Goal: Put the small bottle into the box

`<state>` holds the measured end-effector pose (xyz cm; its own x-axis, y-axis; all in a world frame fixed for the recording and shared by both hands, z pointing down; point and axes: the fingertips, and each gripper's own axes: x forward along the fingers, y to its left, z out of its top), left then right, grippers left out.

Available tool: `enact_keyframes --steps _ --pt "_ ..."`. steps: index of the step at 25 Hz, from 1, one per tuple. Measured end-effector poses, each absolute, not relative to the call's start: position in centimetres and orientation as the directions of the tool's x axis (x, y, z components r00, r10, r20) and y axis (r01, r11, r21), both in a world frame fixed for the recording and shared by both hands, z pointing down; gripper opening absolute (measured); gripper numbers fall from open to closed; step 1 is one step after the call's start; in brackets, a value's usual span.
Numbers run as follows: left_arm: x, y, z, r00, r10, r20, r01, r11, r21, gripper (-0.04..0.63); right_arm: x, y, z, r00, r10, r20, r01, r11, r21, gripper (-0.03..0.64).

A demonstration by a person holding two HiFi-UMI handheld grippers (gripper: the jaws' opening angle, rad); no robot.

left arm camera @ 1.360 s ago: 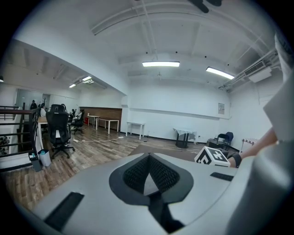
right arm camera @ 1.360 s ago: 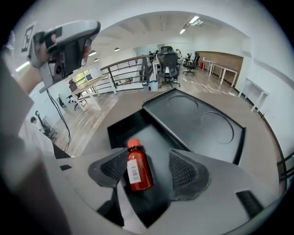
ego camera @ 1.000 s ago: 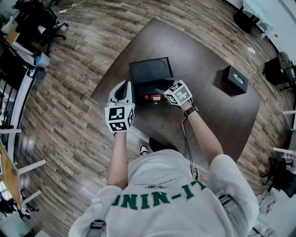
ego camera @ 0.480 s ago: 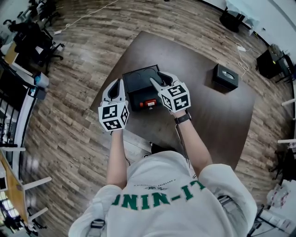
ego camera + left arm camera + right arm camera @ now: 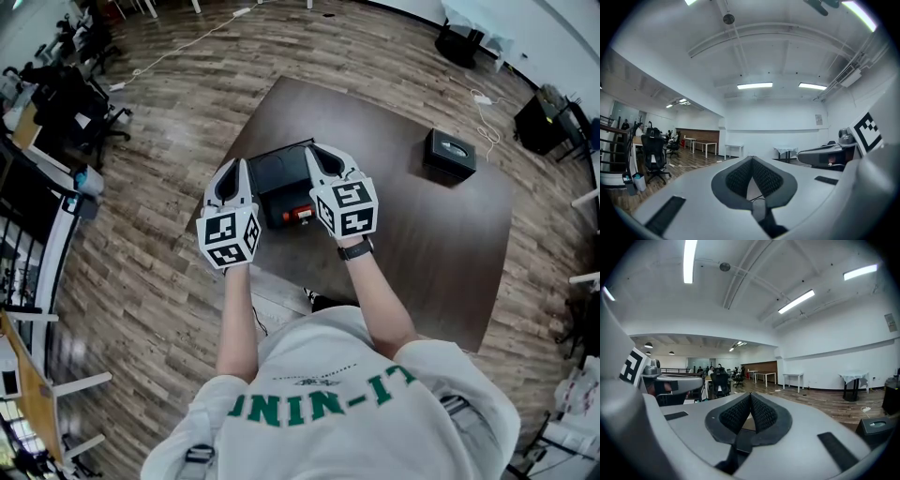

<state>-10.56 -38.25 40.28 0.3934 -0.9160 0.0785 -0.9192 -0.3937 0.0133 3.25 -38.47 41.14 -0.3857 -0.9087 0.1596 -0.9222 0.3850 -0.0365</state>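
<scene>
Showing small bottle [image 5: 300, 214] in box [image 5: 274, 173] in head view only | left claw [image 5: 751, 158], right claw [image 5: 750, 394] clenched empty

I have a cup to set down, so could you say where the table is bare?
Bare: the table between the box and the black case, and its near right corner. Crowded: the box, with left gripper and right gripper by it.

Small red bottle [image 5: 301, 214] on its side in near part of open black box [image 5: 279, 171]
</scene>
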Motion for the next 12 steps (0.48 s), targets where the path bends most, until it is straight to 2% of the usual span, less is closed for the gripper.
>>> enact_keyframes --steps 12 --pt "-9.8 -36.7 39.8 0.391 -0.917 0.079 -0.92 -0.392 -0.001 0.01 3.5 -36.7 39.3 -0.385 -0.917 0.108 -0.923 0.382 -0.047 0.015"
